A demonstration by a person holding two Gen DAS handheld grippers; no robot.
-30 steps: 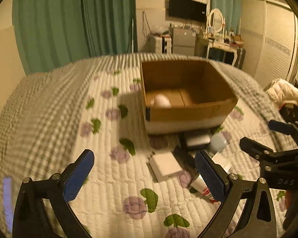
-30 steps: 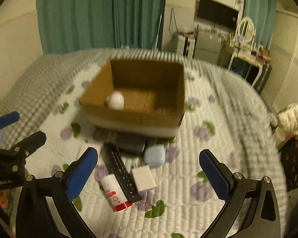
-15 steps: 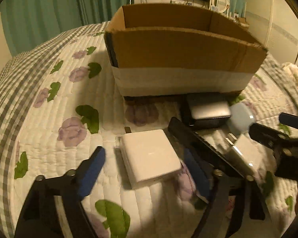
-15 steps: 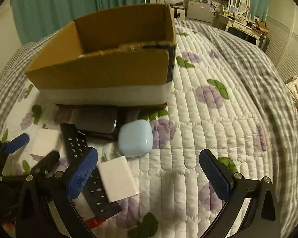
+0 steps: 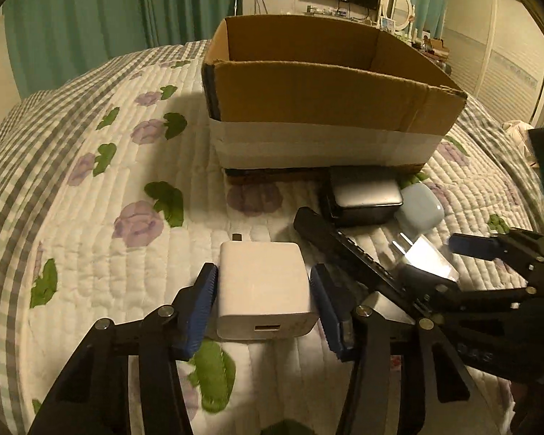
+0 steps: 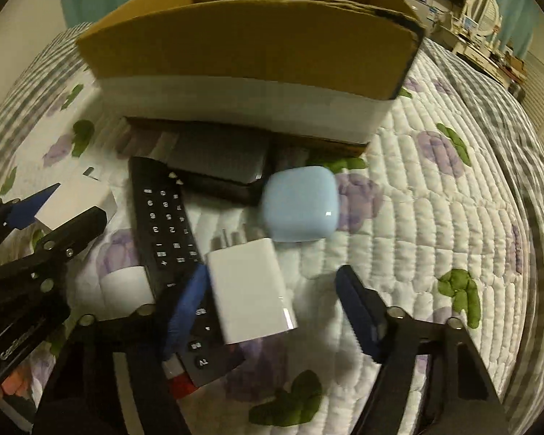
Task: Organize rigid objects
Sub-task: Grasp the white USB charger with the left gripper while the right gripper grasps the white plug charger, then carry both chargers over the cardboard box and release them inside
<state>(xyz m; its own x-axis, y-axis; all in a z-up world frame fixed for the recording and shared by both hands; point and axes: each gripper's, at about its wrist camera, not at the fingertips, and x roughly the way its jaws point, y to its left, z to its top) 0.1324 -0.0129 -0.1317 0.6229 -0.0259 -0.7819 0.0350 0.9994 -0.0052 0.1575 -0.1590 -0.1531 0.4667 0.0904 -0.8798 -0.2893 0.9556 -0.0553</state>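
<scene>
White square charger block [image 5: 263,286] sits between left gripper's [image 5: 263,304] narrowed fingers, on quilted floral bedspread [image 5: 90,217]; right gripper [image 6: 275,311] gapes around a smaller white plug adapter [image 6: 250,290] beside black remote [image 6: 167,224].

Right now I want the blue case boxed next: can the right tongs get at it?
Probably not directly: the small white charger lies between the right tongs and the blue case, so they would have to pass over it.
</scene>
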